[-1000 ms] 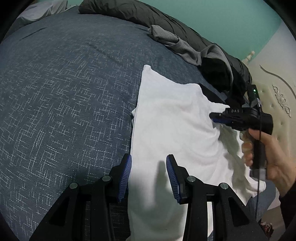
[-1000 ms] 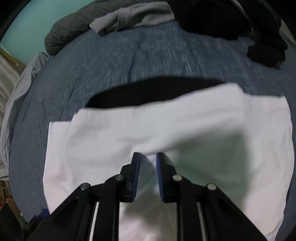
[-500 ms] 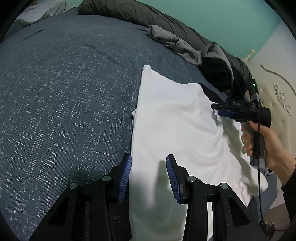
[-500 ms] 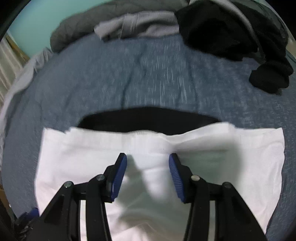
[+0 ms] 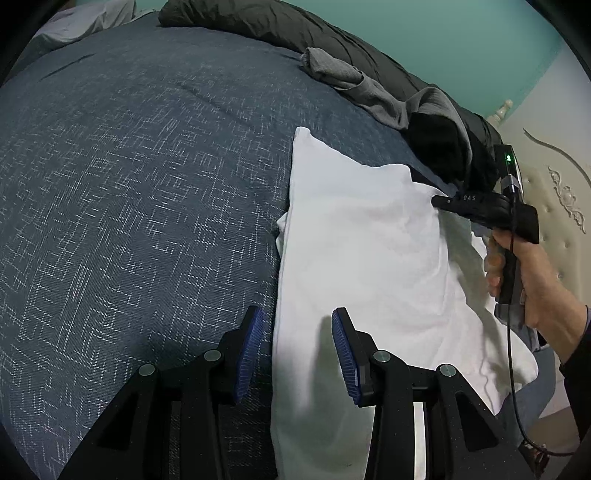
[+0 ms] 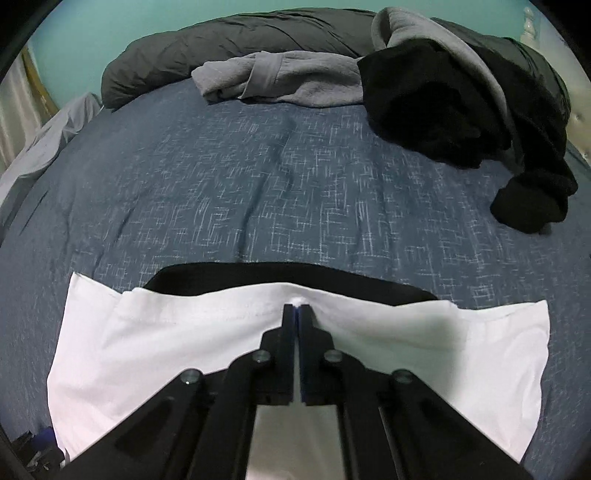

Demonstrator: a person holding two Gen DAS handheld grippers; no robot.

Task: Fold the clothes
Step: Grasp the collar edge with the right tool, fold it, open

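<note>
White garment (image 5: 354, 258) spread on blue bed (image 5: 129, 184); right gripper (image 6: 296, 306) fingers just closed, pinching its far edge; left gripper (image 5: 297, 350) fingers open, straddling its near edge, gripping nothing.

The room is dim and cool-toned. The white garment (image 5: 354, 258) glares softly, gripper shadows fall across it, fisheye bending darkens the corners, and far bedding blurs slightly.

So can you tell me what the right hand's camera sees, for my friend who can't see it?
The right gripper has just closed its fingers on the far edge of a white garment spread on a blue bedspread. Beyond it lie a grey sweatshirt and black clothes, in front of a teal wall.
</note>
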